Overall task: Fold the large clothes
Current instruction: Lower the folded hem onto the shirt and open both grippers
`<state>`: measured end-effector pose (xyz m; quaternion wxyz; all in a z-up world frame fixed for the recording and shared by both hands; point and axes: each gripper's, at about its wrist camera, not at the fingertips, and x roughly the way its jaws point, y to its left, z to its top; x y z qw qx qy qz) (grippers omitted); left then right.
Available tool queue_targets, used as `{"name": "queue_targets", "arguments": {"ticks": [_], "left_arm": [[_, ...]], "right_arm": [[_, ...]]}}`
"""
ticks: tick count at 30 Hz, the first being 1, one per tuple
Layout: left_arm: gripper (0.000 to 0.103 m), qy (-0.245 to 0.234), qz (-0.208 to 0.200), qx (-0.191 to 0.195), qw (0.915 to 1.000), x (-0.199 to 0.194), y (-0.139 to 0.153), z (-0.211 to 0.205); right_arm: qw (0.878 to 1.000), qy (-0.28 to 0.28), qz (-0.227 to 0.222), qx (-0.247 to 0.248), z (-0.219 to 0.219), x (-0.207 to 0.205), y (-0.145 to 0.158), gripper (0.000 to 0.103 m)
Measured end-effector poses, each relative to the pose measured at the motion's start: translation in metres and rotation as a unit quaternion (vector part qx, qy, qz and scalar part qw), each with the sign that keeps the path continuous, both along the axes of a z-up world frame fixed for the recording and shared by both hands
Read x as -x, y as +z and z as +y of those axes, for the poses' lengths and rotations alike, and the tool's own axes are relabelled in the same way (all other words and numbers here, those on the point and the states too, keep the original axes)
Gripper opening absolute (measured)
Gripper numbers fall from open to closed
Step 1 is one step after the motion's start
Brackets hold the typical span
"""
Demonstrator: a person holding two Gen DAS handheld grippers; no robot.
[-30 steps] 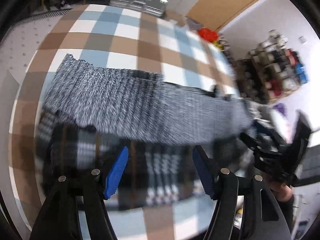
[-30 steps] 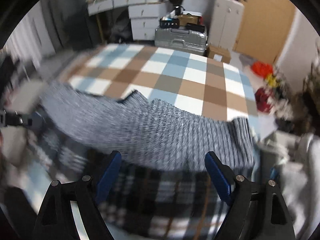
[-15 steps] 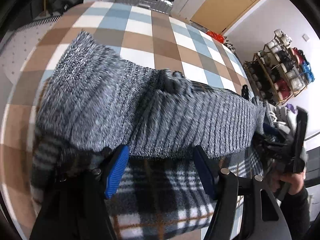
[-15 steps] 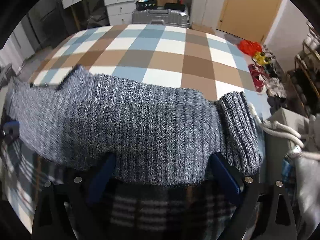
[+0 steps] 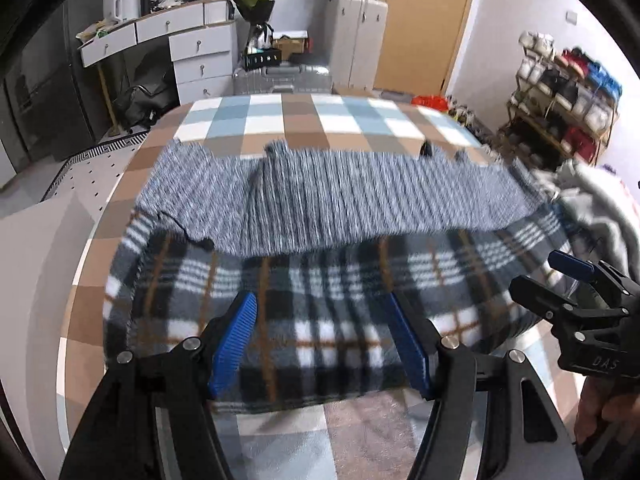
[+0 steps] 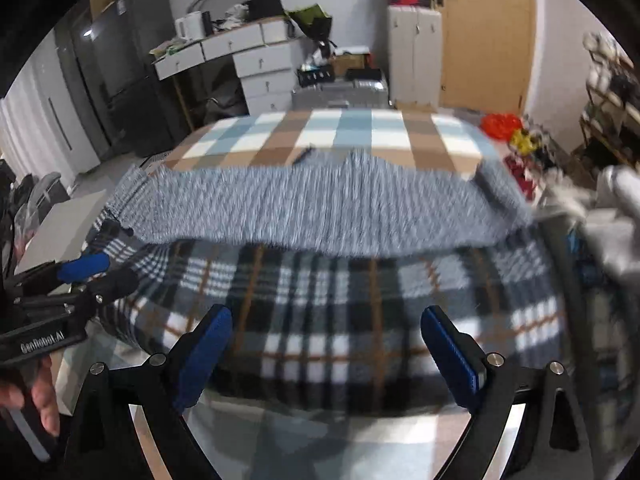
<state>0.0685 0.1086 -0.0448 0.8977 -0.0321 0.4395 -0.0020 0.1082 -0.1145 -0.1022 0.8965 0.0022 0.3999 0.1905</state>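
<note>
Surface: I see a table under a checked cloth (image 5: 304,120) of brown, light blue and white squares; it fills the middle of both views.
Task's thing: a grey knit sweater (image 5: 340,200) lies in a wide band across the table, its near edge resting on a dark plaid fleece blanket (image 5: 320,300) spread closer to me.
Room: white drawers (image 5: 196,52) and a kettle at the back left, a silver suitcase (image 5: 280,78) behind the table, a pale cabinet and a wooden door (image 5: 428,24), a shoe rack (image 5: 560,92) on the right.
Left gripper (image 5: 324,340): my fingers stand apart over the plaid blanket, nothing between the blue pads.
Right gripper (image 6: 326,356): fingers spread wide, also over the plaid, gripping nothing.
Hard to make out: both garments are smeared by motion blur, so I cannot tell the sweater's sleeves or collar apart. A pale grey heap (image 5: 592,208) at the right edge is cut off. In each view the other gripper shows only partly, at the border, with a hand (image 6: 36,396) below it.
Count: two grippers, two cloth items laid out, one suitcase, one shoe rack.
</note>
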Motion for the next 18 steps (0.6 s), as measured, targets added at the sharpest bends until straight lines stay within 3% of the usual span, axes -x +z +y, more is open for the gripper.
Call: {"name": "queue_targets", "arguments": {"ticks": [6,14,18], "left_arm": [[0.062,0.006,0.014,-0.018,0.9997,-0.012,-0.021,0.012],[0.075,-0.006,0.013,-0.058,0.9982,-0.013,-0.023,0.003],[0.078,-0.013,0.020,-0.051,0.9984,-0.013,-0.025,0.006]], "right_arm": [[1.000,-0.018,0.003,0.020,0.004,-0.009,-0.024,0.098],[0.999,-0.013,0.023,0.024,0.004,-0.019,-0.041,0.103],[0.999,-0.003,0.035,0.026,0.005,-0.024,-0.044,0.103]]}}
